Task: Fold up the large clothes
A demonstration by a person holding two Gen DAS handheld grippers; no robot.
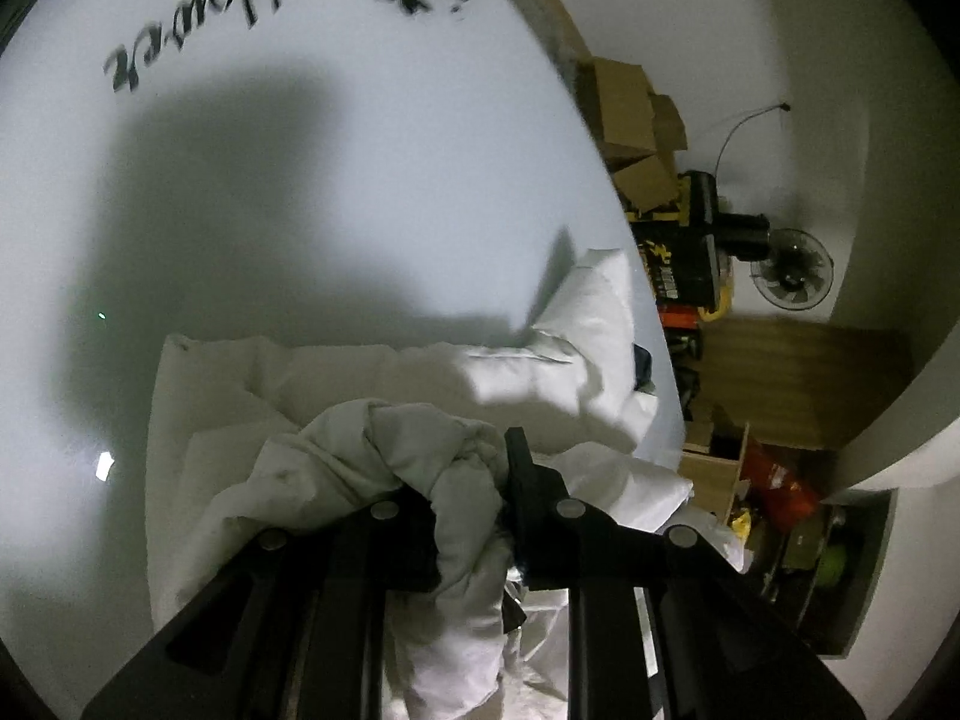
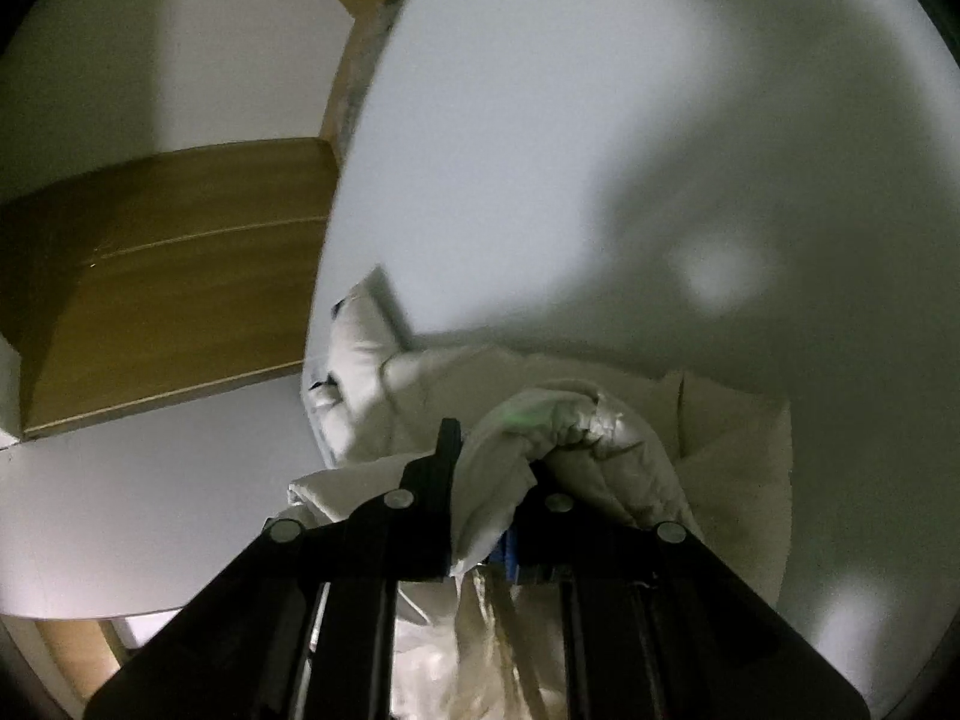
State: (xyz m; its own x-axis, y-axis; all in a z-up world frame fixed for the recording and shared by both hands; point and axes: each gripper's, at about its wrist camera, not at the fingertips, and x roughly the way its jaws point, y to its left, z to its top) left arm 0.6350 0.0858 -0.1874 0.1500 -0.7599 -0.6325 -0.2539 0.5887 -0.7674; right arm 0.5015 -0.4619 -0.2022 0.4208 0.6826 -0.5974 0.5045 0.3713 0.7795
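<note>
- Left wrist view: the left gripper point(image 1: 474, 510) is closed on a thick bunch of the white padded garment point(image 1: 420, 384), the cloth bulging between its black fingers point(image 1: 521, 468). The rest of the garment lies on the white worktop point(image 1: 360, 192), close to its right edge, with one puffy part, perhaps a sleeve, reaching up along that edge.
- The grasp looks deep and lumpy rather than on a clean hem, so I would carry the bunch low and slowly, letting the layers slide flat instead of dragging the whole pile.
- Printed lettering point(image 1: 192, 24) sits far up the worktop, well apart from the cloth; a fan point(image 1: 792, 267) and cardboard boxes point(image 1: 630, 114) stand off the worktop and do not matter here.
- Right wrist view: the right gripper point(image 2: 486, 498) also clamps a fold of the garment point(image 2: 600, 438), cloth filling the gap between its fingers point(image 2: 447, 450). The garment lies near the worktop point(image 2: 600, 120) edge, beside a wooden surface point(image 2: 168, 252) below.
- Both holds seem to be on the near side, so the two should likely move together, level and at matched pace, to lay this edge over the far part.
- Risk, as I judge it: padded fabric springs back, so press the fold down before letting go.
</note>
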